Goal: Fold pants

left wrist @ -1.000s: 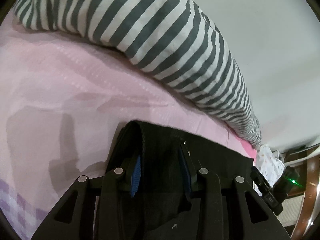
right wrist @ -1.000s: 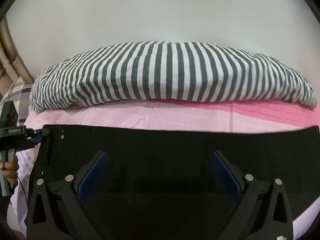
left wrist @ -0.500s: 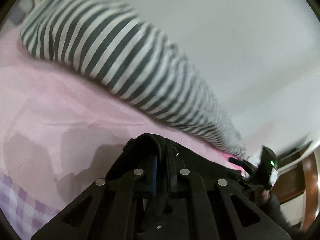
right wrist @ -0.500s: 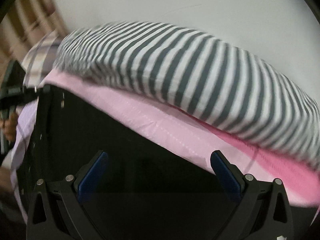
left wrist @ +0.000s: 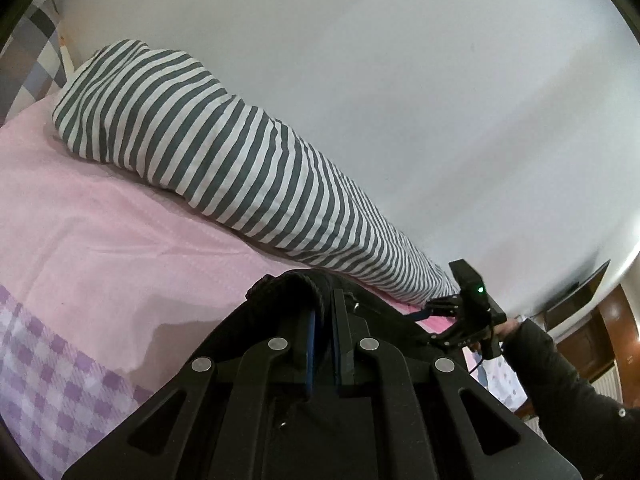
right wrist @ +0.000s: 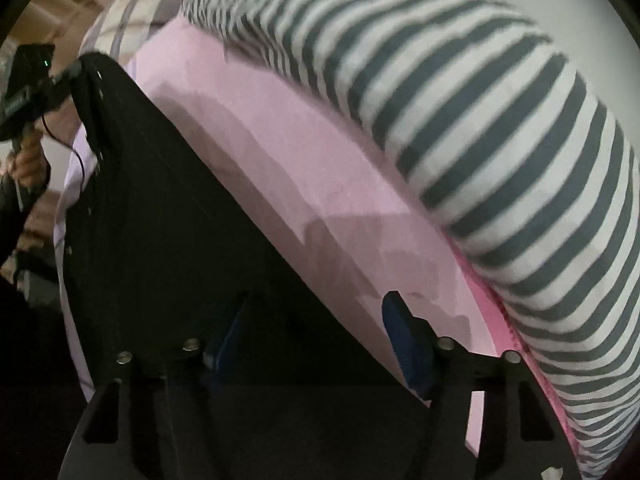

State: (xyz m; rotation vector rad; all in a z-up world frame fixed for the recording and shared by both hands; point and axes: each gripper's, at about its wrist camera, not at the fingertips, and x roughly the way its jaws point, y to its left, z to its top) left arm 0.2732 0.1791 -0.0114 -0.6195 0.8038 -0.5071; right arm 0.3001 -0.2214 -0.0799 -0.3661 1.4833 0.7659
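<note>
Black pants (right wrist: 168,248) hang stretched between my two grippers over a pink bed sheet (right wrist: 304,168). In the left wrist view my left gripper (left wrist: 322,312) is shut on a bunched corner of the pants (left wrist: 288,284), lifted off the bed. In the right wrist view that left gripper (right wrist: 76,70) holds the far top corner. My right gripper (right wrist: 314,320) points steeply down. Its jaws are closing with the pants' edge between them, and its right finger (right wrist: 400,332) is still off the cloth. From the left wrist view the right gripper (left wrist: 434,310) sits at the pants' other end.
A long grey-and-white striped pillow (left wrist: 240,160) lies along the white wall behind the pants. A purple checked cloth (left wrist: 52,380) covers the bed's near side. A person's dark sleeve (left wrist: 568,384) and wooden furniture (left wrist: 612,320) are at the right.
My left gripper shut on the pants' corner and rose with it. My right gripper rolled and tipped downward, its jaws narrowing, and the pants' top edge now runs slanted.
</note>
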